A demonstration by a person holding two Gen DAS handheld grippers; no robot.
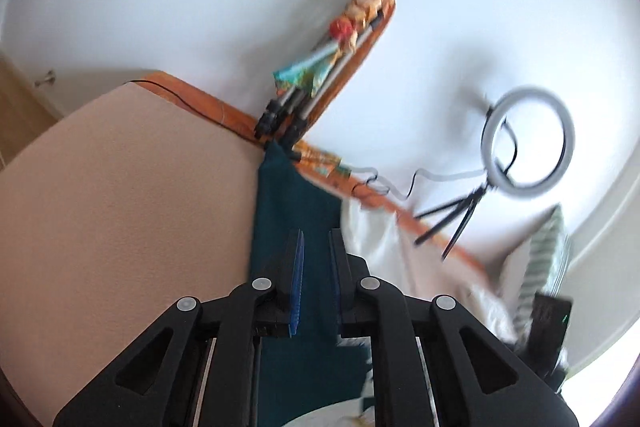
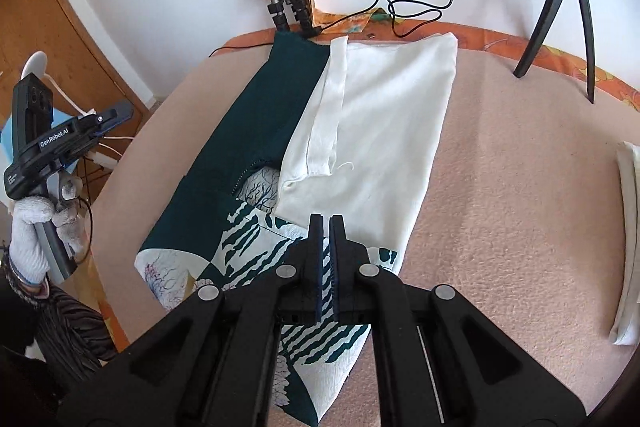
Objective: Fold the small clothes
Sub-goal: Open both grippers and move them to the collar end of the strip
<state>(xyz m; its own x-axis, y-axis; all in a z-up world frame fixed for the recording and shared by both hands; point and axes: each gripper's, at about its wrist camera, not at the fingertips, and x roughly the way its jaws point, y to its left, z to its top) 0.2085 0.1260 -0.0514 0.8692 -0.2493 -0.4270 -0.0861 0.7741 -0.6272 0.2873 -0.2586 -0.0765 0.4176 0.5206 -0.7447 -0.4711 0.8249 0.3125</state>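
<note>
Two grippers: left gripper slightly apart, right gripper together over garment.

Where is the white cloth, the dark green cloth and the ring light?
white cloth (image 2: pixel 384 115), right wrist view, its flat middle.
dark green cloth (image 2: pixel 264 107), right wrist view, its plain panel.
ring light (image 1: pixel 530 141), left wrist view, its ring's rim.

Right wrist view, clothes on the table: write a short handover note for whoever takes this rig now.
Left hand-held gripper: open, nothing held, lifted at the table's left side.
Right hand-held gripper: shut, no cloth visibly gripped, over the garment's near end.
Green-and-white patterned garment lies on the pink table cover, white lining flap folded over it.
Folded white cloth at right edge.
Left: finish folding.
</note>
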